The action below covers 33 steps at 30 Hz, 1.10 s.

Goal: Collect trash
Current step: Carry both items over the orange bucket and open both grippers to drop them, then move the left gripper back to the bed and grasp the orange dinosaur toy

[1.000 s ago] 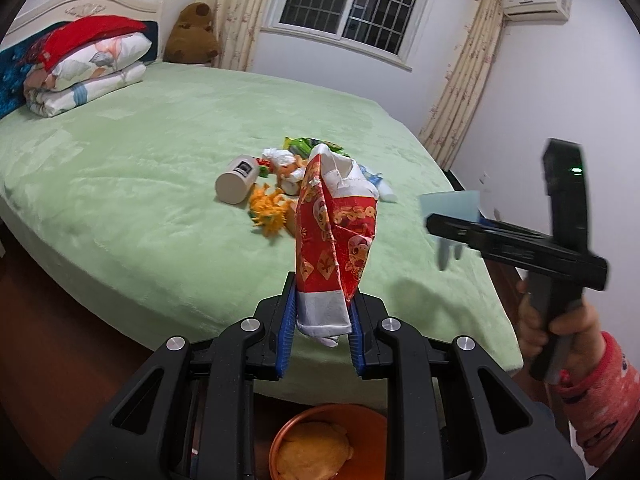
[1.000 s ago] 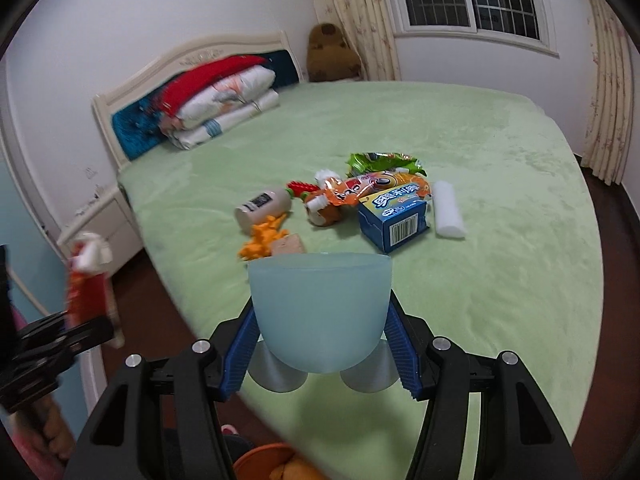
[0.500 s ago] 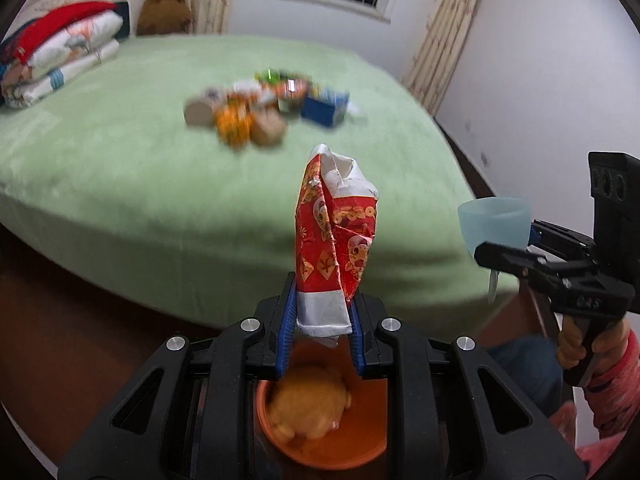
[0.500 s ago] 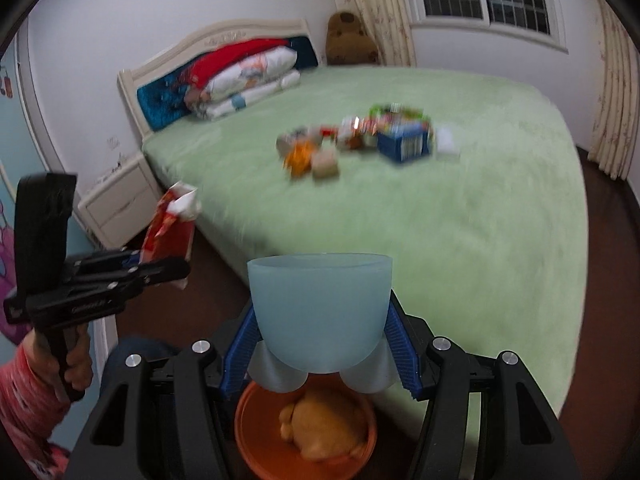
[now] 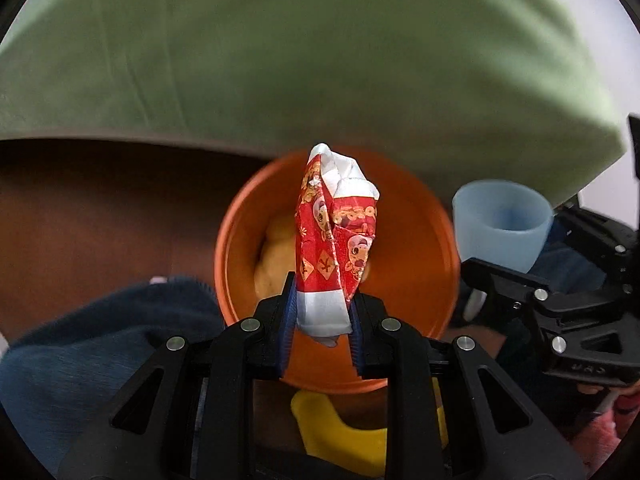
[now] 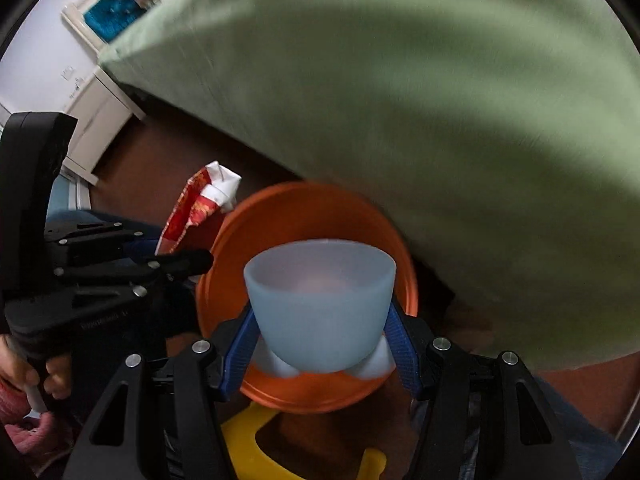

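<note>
My left gripper (image 5: 322, 312) is shut on a crumpled red and white wrapper (image 5: 334, 240) and holds it over an orange bin (image 5: 416, 248) on the floor. Yellowish trash (image 5: 272, 256) lies inside the bin. My right gripper (image 6: 320, 344) is shut on a pale blue cup (image 6: 320, 300) and holds it above the same bin (image 6: 288, 216). The cup (image 5: 502, 228) and right gripper show at the right of the left wrist view. The wrapper (image 6: 196, 208) and left gripper show at the left of the right wrist view.
The green bed (image 5: 320, 60) edge hangs just beyond the bin, also filling the right wrist view (image 6: 440, 100). A yellow object (image 5: 344, 436) lies on the brown floor before the bin. A white nightstand (image 6: 96, 112) stands at far left. A blue-clad leg (image 5: 100, 344) is at lower left.
Both grippers have tilted down and moved from facing the bed to hang over the orange bin. Wrapper and cup stay gripped. The trash on the bed has left view.
</note>
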Tool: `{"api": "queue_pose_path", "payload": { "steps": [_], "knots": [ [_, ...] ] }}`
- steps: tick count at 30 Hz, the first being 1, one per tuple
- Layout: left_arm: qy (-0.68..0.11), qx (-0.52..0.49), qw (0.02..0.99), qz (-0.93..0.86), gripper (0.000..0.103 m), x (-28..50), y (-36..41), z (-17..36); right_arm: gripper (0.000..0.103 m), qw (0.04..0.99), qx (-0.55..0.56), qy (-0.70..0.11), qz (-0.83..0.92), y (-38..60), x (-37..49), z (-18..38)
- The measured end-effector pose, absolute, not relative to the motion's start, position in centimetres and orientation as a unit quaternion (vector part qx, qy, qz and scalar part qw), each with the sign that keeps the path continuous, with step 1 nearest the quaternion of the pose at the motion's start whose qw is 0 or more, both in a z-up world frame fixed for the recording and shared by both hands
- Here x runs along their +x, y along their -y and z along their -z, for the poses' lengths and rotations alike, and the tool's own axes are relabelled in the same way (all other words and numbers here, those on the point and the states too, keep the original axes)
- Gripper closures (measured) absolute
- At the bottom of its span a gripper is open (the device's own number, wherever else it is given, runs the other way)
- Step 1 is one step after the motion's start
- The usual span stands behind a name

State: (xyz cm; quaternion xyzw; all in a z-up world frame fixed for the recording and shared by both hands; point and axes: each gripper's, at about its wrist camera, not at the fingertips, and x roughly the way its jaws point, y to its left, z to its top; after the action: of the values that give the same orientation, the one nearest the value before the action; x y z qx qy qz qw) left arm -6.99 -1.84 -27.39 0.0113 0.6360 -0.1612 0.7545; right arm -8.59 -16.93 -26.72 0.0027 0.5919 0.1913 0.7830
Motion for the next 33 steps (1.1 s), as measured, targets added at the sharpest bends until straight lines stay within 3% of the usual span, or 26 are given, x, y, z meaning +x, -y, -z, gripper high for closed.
{"api": "queue_pose_path", "payload": {
  "steps": [6,8,10,12,13,26,33],
  "knots": [
    [-0.667,0.029,0.729,0.152,0.081,-6.7,2.6,30.2,0.044,0.769,-0.017,-0.611,-0.186,16.3,-8.4,28.5],
    [-0.672,0.029,0.725,0.149,0.071,-6.3,2.7,30.4,0.038,0.768,-0.012,-0.613,-0.183,16.5,-8.2,28.5],
    [-0.667,0.032,0.731,0.138,0.048,-6.2,2.7,30.6,0.025,0.776,-0.006,-0.606,-0.174,16.9,-8.1,28.1],
    [-0.656,0.034,0.743,0.126,0.032,-5.8,2.3,29.9,0.024,0.783,0.001,-0.599,-0.171,17.2,-7.8,27.5],
    [-0.652,0.033,0.747,0.123,0.029,-5.6,2.1,29.7,0.024,0.785,0.005,-0.596,-0.170,17.0,-7.5,27.4],
    [-0.630,0.023,0.768,0.113,0.029,-6.7,1.3,27.8,0.024,0.812,0.046,-0.562,-0.153,18.8,-7.9,24.6],
    [-0.584,0.020,0.804,0.111,0.029,-6.8,0.8,22.7,0.024,0.847,0.030,-0.511,-0.146,19.4,-8.2,20.3]
  ]
}}
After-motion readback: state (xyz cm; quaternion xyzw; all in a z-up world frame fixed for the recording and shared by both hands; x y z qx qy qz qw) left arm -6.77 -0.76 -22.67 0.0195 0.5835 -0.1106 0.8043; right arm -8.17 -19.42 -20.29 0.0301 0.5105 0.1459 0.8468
